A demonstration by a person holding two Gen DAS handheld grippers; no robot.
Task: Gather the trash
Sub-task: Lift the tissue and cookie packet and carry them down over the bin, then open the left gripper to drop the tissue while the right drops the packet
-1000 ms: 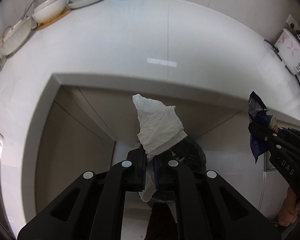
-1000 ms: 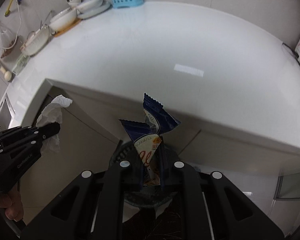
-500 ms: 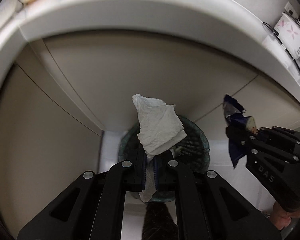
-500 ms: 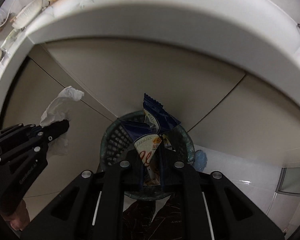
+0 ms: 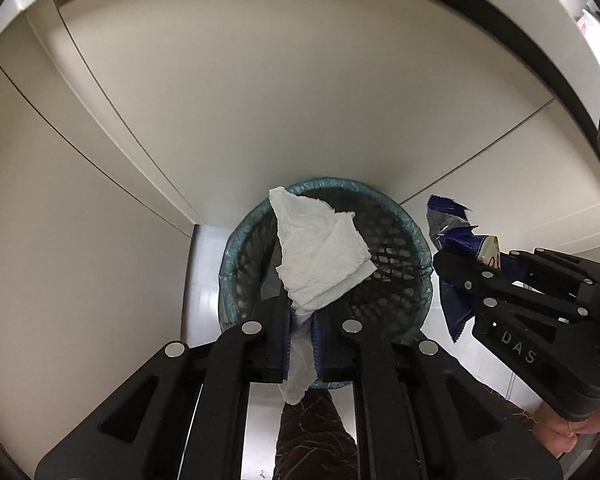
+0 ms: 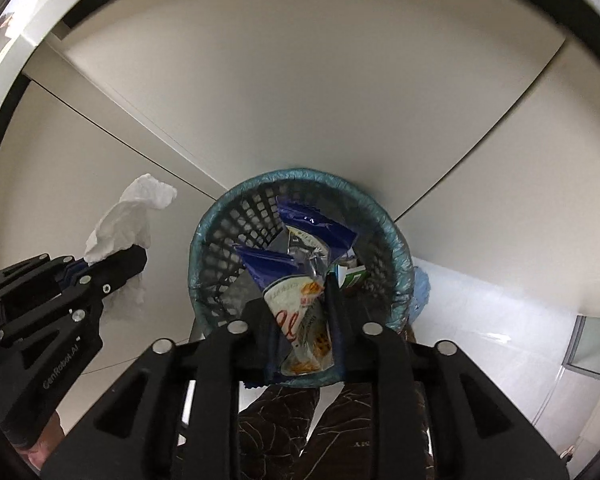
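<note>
My left gripper is shut on a crumpled white tissue and holds it above a dark mesh trash basket with a teal bag liner. My right gripper is shut on a blue snack wrapper, held over the same basket, which has some trash inside. In the left wrist view the right gripper with the wrapper is at the right of the basket. In the right wrist view the left gripper with the tissue is left of the basket.
Beige cabinet doors form a corner right behind the basket. The white countertop edge arcs overhead. The floor is pale tile. The person's dark patterned legs stand just in front of the basket.
Both grippers have dropped from countertop height down in front of the cabinets. The basket now looms large beneath both. The tissue and wrapper stay held.
</note>
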